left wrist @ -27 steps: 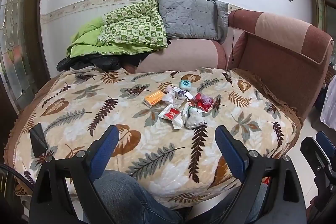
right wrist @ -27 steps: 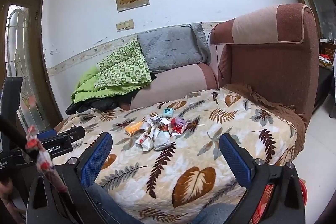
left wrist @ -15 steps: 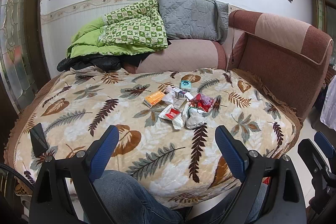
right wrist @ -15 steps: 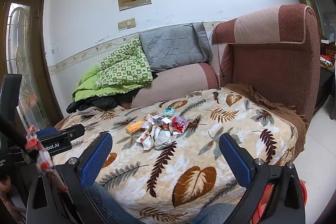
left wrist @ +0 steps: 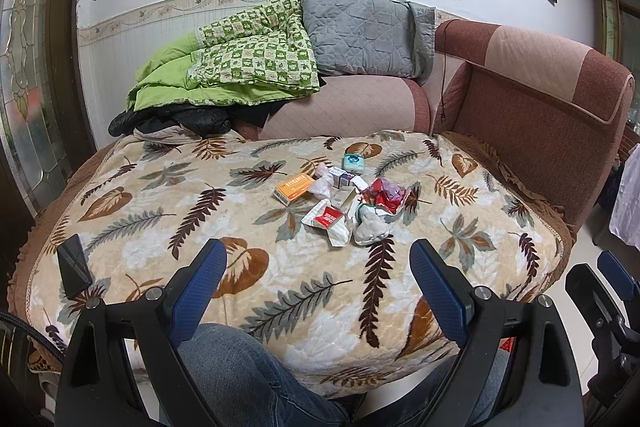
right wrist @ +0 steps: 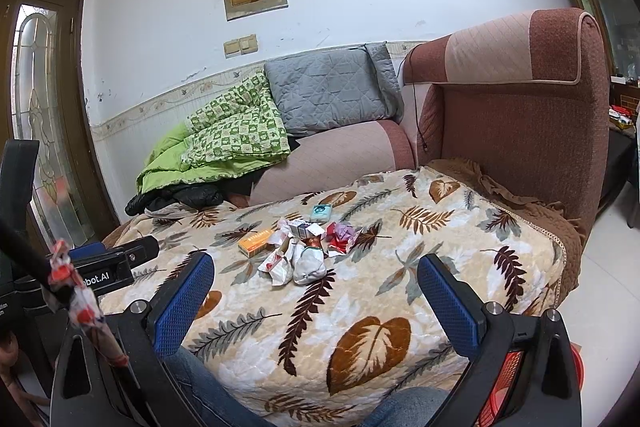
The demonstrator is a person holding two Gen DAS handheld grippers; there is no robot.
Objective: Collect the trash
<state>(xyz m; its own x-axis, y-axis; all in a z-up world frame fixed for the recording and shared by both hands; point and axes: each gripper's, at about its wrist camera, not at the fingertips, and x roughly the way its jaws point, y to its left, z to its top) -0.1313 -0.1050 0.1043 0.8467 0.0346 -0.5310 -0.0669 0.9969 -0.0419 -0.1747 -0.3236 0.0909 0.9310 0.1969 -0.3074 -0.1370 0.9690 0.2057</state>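
A heap of trash (left wrist: 344, 203) (right wrist: 304, 247) lies in the middle of a leaf-patterned blanket (left wrist: 200, 227) (right wrist: 420, 259): an orange box (left wrist: 294, 189) (right wrist: 256, 241), a teal packet (left wrist: 354, 161) (right wrist: 321, 213), red wrappers (left wrist: 384, 195) (right wrist: 342, 237), a red-and-white packet (left wrist: 328, 218), crumpled white paper (left wrist: 370, 231) (right wrist: 308, 265). My left gripper (left wrist: 318, 267) hangs open, well short of the heap, nothing between its fingers. My right gripper (right wrist: 316, 281) is open too, just short of the paper. A red basket (right wrist: 532, 383) shows at lower right in the right wrist view.
A brown sofa arm (left wrist: 552, 115) rises to the right, a green quilt (left wrist: 240, 67) and grey cushion (left wrist: 360, 35) lie behind. A dark flat object (left wrist: 72, 265) rests on the blanket's left edge. A person's jeans-clad legs (left wrist: 248, 379) sit below the grippers.
Both views have shifted only slightly; the right wrist view has tilted up a little. Nothing has been picked up or moved.
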